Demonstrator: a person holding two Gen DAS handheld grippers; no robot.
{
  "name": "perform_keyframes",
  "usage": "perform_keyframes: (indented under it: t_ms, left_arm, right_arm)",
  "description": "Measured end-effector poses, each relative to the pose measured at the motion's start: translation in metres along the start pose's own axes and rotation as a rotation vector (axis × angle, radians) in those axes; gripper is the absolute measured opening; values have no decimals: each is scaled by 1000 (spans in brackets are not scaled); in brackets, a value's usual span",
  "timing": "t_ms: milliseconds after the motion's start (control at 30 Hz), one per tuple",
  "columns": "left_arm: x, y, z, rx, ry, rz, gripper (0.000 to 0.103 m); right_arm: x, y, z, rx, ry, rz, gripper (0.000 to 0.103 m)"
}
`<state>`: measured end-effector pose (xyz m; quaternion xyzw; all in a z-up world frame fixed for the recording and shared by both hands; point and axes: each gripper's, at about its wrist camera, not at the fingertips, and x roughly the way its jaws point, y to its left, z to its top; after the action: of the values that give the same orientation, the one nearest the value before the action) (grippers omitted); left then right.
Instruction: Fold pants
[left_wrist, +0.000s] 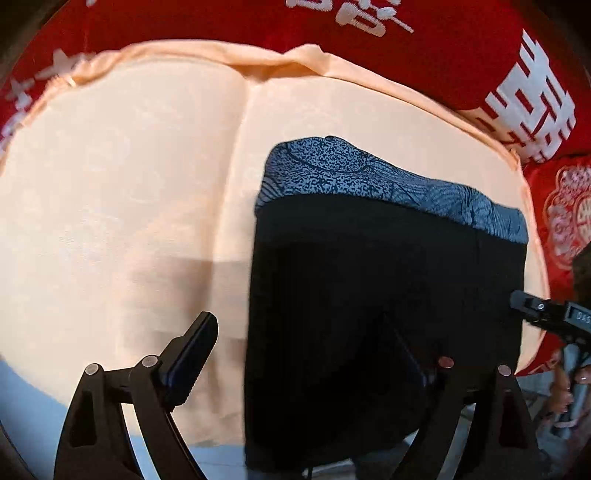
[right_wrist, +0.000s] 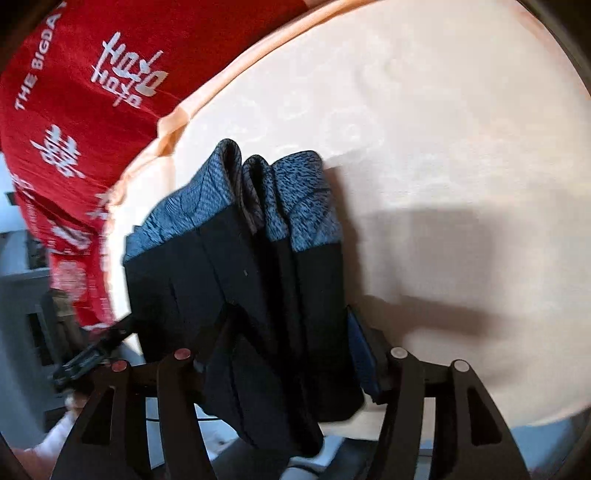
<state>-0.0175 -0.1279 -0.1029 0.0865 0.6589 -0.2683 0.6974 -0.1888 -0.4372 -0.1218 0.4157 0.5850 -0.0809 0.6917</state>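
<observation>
The black pants (left_wrist: 384, 302) with a blue patterned band (left_wrist: 369, 177) lie folded on the peach cloth (left_wrist: 129, 192), their near end hanging over the front edge. My left gripper (left_wrist: 310, 354) is open; its left finger (left_wrist: 192, 350) is over the cloth and its right finger is dark against the pants. The right gripper's tip (left_wrist: 528, 304) touches the pants' right edge. In the right wrist view, the pants (right_wrist: 258, 280) show stacked layers and my right gripper (right_wrist: 291, 332) has its jaws apart around their near end; grip unclear.
A red cover with white lettering (left_wrist: 461, 55) lies behind and to the right of the peach cloth, also in the right wrist view (right_wrist: 74, 92). The cloth's front edge drops to a pale floor (left_wrist: 29, 406). Grey furniture (right_wrist: 22, 280) stands left.
</observation>
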Motion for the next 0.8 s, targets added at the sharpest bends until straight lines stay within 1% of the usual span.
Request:
perform_keyframes:
  t_ms: [100, 167, 200, 233, 300, 400, 500, 567, 600, 633, 667, 733, 800]
  left_arm:
    - [-15, -6, -8, 29, -5, 43, 90]
    - [-23, -11, -14, 50, -3, 70, 90]
    - [-28, -14, -18, 65, -3, 84, 90]
    - [-32, -18, -23, 79, -3, 98, 90]
    - [-40, -28, -32, 105, 1, 108, 90]
    - [-48, -41, -46, 145, 16, 125, 90]
    - [-55, -49, -59, 167, 29, 133, 90]
    - [-61, -56, -67, 176, 33, 132, 90]
    - [-64, -58, -70, 176, 33, 133, 91]
    - [-67, -57, -73, 176, 34, 131, 103]
    - [-71, -58, -76, 173, 34, 133, 103]
    - [-79, -61, -79, 168, 28, 125, 103]
    - [-87, -61, -83, 165, 28, 134, 103]
  right_arm:
    - [-11, 5, -11, -21, -18, -87, 65]
    - [-19, 11, -23, -28, -21, -143, 68]
    - [-22, 13, -27, -26, -23, -149, 72]
    - [-25, 15, -33, -22, -25, -155, 74]
    - [-33, 19, -46, -16, -34, -176, 79]
    - [-44, 26, -64, -13, -46, -228, 81]
    - [-53, 35, -82, -11, -59, -253, 86]
    - [-58, 42, -93, -16, -63, -280, 86]
    - [-59, 46, -97, -19, -63, -292, 87]
    - [-62, 49, -101, -26, -67, -302, 89]
    - [-65, 53, -106, -34, -74, -310, 95]
    - [-70, 61, -113, -49, -86, -324, 103]
    - [-75, 70, -119, -67, -100, -344, 103]
